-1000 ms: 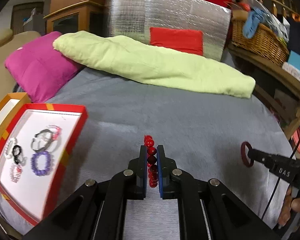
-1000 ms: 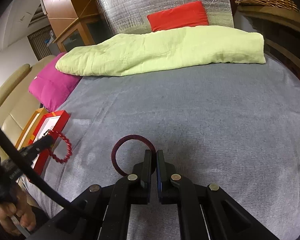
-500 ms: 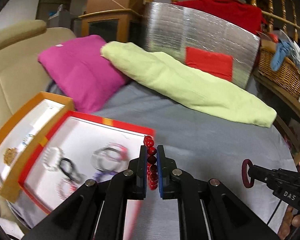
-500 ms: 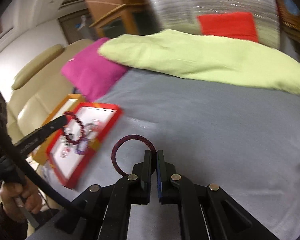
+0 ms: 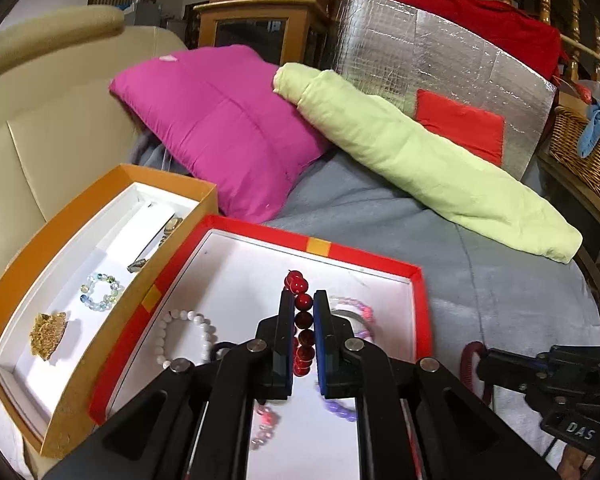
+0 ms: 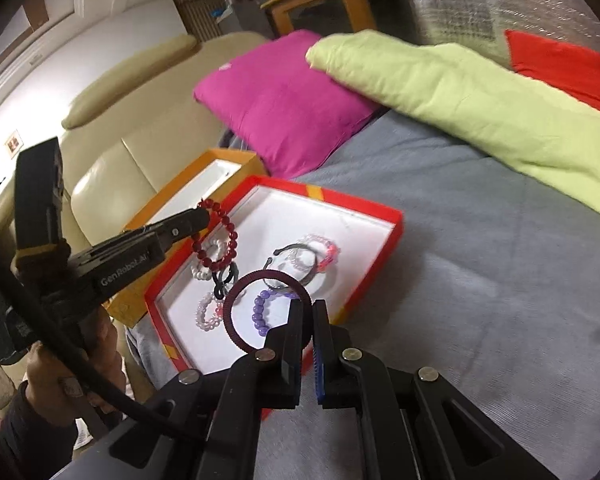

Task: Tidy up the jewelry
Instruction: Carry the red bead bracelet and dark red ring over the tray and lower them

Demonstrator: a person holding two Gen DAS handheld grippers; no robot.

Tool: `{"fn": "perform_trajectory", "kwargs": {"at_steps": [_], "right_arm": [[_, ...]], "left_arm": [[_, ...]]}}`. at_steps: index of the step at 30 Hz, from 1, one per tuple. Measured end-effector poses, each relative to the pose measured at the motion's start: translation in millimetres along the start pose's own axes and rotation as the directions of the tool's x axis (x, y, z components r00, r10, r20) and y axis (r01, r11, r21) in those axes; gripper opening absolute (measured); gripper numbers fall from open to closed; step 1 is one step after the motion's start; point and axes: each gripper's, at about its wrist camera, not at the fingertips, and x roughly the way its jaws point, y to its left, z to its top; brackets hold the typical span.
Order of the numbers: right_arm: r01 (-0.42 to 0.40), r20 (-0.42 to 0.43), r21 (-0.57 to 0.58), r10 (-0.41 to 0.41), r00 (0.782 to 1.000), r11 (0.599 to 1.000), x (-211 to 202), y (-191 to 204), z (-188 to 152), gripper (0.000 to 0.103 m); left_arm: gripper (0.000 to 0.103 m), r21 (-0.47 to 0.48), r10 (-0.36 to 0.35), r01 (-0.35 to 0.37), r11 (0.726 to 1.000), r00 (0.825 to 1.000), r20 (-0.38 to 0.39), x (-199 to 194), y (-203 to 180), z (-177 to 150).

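A dark red beaded bracelet (image 5: 303,322) and a maroon ribbed band (image 6: 236,304) contrast with the white lining of the red box (image 5: 419,312), which has yellow marks on its rim. The neighbouring box (image 5: 32,280) is orange. The bedcover (image 6: 480,264) is grey, the pillow (image 5: 220,128) magenta, the blanket (image 5: 420,160) pale green.

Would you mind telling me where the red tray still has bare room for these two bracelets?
The red tray is bare across its far half, from the far rim to the pink and grey bracelets. The near half is crowded: white beads, a black loop, purple beads and a pale pink bracelet.
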Motion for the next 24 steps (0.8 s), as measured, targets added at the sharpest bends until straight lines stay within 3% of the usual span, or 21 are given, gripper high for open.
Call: {"fn": "perform_trajectory", "kwargs": {"at_steps": [11,18,24], "right_arm": [[0.032,-0.095,-0.036,-0.036,0.995,0.999,61,13,21,0.005],[0.029,-0.122,-0.055,-0.036,0.992,0.998,73,20,20,0.005],[0.029,-0.143,-0.063,-0.038,0.989,0.998,82,23,17,0.005]], "left_arm": [[0.009,-0.027,0.005,-0.007,1.000,0.998,-0.058,33,19,0],[0.009,-0.029,-0.006,0.004,1.000,0.998,-0.056,39,16,6],[0.009,-0.054,0.018,-0.024,0.998,0.994,-0.109,60,31,2]]}}
